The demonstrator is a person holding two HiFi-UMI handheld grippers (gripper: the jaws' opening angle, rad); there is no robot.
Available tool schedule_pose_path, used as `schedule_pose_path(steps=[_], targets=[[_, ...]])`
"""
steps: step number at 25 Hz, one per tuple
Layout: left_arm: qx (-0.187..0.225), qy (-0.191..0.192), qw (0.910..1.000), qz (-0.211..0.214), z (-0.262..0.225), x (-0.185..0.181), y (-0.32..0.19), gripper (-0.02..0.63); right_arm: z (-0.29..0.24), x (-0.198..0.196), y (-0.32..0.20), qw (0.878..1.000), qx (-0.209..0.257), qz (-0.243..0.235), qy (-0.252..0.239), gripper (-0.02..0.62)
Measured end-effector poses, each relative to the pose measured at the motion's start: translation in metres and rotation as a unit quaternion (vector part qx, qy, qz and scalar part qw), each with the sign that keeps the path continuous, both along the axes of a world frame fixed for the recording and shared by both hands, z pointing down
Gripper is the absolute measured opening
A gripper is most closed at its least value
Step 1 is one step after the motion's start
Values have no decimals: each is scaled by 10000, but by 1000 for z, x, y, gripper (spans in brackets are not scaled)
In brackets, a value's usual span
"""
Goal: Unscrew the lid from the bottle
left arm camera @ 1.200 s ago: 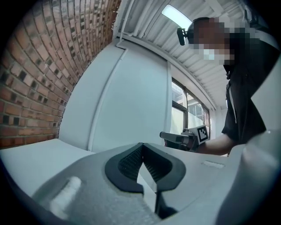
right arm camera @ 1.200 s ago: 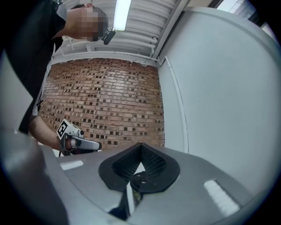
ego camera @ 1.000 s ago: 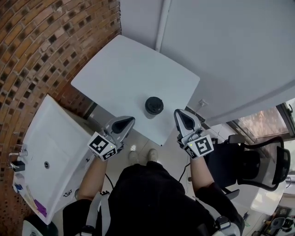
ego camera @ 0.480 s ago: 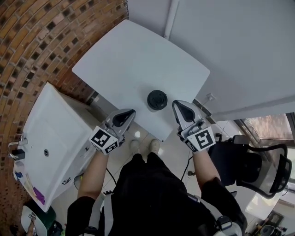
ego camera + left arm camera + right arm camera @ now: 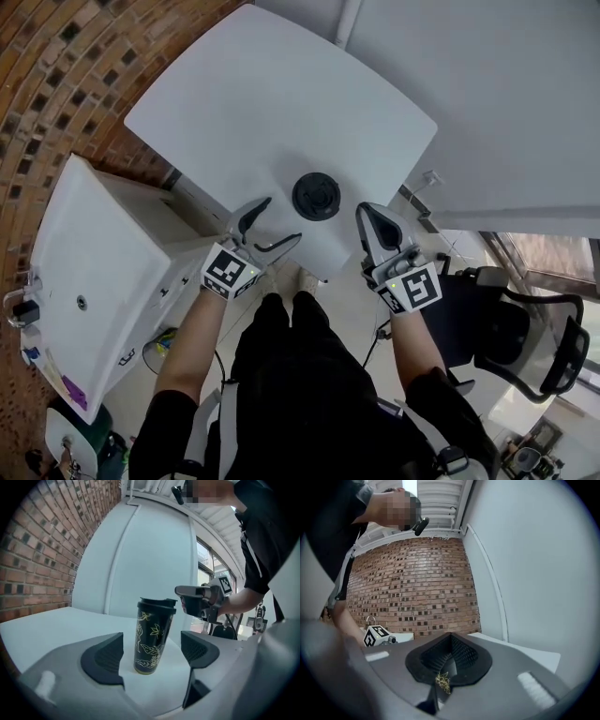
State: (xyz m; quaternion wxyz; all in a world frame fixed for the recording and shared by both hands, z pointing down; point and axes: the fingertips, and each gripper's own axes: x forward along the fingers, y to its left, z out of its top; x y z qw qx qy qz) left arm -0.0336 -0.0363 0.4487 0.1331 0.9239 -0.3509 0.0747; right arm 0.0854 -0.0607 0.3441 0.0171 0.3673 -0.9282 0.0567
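Change noted: the left gripper (image 5: 284, 217), whose jaws lay together half a second ago, is now opening. The pads are released and wide apart, with nothing pressed between them. In the left gripper view the bottle (image 5: 150, 637) stands framed in the gap but farther out on the desk, touching neither pad. The right gripper (image 5: 370, 220) is unchanged, clenched tight on itself and empty, just beside the bottle on its right. Both grippers sit nearer the bottle than a second ago. The bottle stands upright on the white desk (image 5: 262, 103), close to the near corner where the person stands. Its lid (image 5: 157, 605) is still seated, and it does not appear to have moved. Reading: this is the approach stage and no unscrewing has begun. The left gripper is probably readying to clamp the bottle's body as the anchor. The right would have to open before it could take the lid. Risk: the bottle is tall and close to the corner, so a nudge from either jaw could tip it.
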Motion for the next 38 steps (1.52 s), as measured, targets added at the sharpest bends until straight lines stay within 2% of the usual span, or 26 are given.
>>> schedule_pose_path(steps=[4,10,14,18,20,23,27,32,34,38], targets=[[-90,-255,9993,259,30,17,-14,397,14,0,-2,9999,-140,18,57,5],[-177,-345,9977,551,60,32,-30,398,21,18,-5,9995,-230,215,95,5],[-326,-404,9955,789,74,44,-33,423,29,29,-5,9988,-330,328,121,5],[-208,-472,9938,990,76,54,-35,423,36,24,-3,9992,-357,186,-20,12],[-137,-442,9938,1016,75,57,-37,422,37,15,0,9991,-386,-45,-186,157],[-102,-374,9928,1134,76,63,-36,420,39,0,3,9982,-401,-335,-284,275],[9,-208,9927,1191,73,66,-39,417,40,-14,2,9976,-322,-560,-247,313],[302,-299,9883,1466,72,69,-41,416,42,-28,3,9961,-475,-685,-303,364],[355,-195,9883,1469,70,70,-42,416,45,-30,4,9959,-456,-736,-267,379],[483,-149,9877,1482,67,71,-43,414,45,-39,3,9954,-393,-846,-224,385]])
